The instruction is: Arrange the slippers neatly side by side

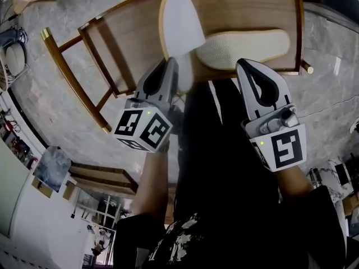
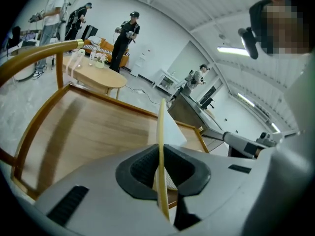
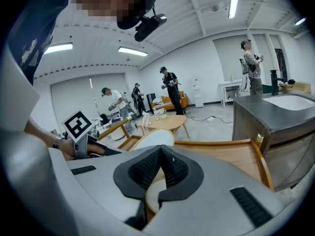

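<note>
Though askew, slippers (image 1: 180, 24) over wooden chair (image 1: 134, 38)

The held slipper (image 2: 171, 132) between the left jaws looks smooth, matt, perhaps cloth — the second slipper (image 1: 244, 48) just beyond the right jaws is rough-soled, on a satin-varnished wooden top (image 1: 241, 7).

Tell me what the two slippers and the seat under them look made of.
Left slipper: smooth white face with tan edging; it looks like thin foam or fabric, perhaps a disposable type. Right slipper: cream sole up, with a fine dotted grip texture, probably foam or rubber. Seat: varnished wood, with visible grain and a slight sheen.
</note>
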The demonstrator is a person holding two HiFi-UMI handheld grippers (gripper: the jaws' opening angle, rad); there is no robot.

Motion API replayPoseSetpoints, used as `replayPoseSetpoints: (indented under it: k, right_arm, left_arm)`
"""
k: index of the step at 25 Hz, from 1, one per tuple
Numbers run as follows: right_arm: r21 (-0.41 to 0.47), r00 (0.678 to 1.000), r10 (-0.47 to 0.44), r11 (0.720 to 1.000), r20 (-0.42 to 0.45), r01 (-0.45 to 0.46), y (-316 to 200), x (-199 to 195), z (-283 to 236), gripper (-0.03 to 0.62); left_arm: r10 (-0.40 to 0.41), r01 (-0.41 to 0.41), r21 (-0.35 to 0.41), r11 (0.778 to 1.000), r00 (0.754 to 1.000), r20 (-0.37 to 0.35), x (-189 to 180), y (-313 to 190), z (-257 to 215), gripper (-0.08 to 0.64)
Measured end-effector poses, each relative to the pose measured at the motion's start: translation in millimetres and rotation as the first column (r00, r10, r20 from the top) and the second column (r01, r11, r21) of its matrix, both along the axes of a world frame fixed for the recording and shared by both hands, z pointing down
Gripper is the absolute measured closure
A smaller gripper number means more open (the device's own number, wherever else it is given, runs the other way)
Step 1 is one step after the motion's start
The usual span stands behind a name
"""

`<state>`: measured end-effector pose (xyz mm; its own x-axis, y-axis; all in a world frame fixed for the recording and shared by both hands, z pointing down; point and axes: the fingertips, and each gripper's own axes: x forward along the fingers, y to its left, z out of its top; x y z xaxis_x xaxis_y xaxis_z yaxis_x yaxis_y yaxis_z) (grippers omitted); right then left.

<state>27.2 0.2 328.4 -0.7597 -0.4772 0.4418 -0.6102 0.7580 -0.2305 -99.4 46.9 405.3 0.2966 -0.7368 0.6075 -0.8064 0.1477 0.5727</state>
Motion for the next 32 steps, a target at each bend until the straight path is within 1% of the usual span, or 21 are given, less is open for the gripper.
replayPoseSetpoints:
  k: [1, 5, 10, 16, 19, 23, 26, 32]
  right_arm:
    - [-0.001, 1.0, -0.003, 1.0, 0.0, 0.003, 0, -3, 0, 0.594]
    - [0.011, 1.0, -0.008, 1.0, 0.009, 0.008, -3, -17, -2, 0.594]
    - [-0.007, 1.0, -0.001, 1.0, -0.011, 0.001, -4, -25, 4, 0.594]
    - [-0.014, 1.0, 0.021, 1.0, -0.011, -0.021, -8, -32, 9, 0.594]
    - [-0.016, 1.0, 0.03, 0.999, -0.005, -0.03, -9, -36, 10, 0.594]
    - [-0.032, 1.0, 0.017, 0.999, -0.01, -0.017, -6, -39, 11, 0.594]
    - [-0.031, 1.0, 0.019, 0.999, -0.02, -0.019, -6, -39, 14, 0.594]
    - [-0.016, 0.999, 0.024, 1.0, -0.025, -0.025, -5, -36, 15, 0.594]
  left_arm:
    - [0.001, -0.001, 0.0, 1.0, 1.0, 0.006, -2, -1, 1, 0.528]
    - [-0.012, 0.012, 0.001, 1.0, 1.0, -0.024, -7, -3, 6, 0.528]
    - [-0.017, 0.017, -0.029, 0.999, 1.0, -0.012, -16, -1, 20, 0.528]
    - [-0.01, 0.015, -0.079, 0.997, 0.998, 0.065, -28, 0, 35, 0.528]
    - [0.011, 0.004, -0.11, 0.994, 0.991, 0.134, -35, 3, 42, 0.518]
    - [0.04, -0.014, -0.122, 0.992, 0.975, 0.217, -40, 3, 49, 0.505]
    - [0.045, -0.012, -0.134, 0.991, 0.969, 0.244, -41, 3, 53, 0.495]
    - [0.037, 0.004, -0.149, 0.989, 0.961, 0.274, -43, 10, 59, 0.476]
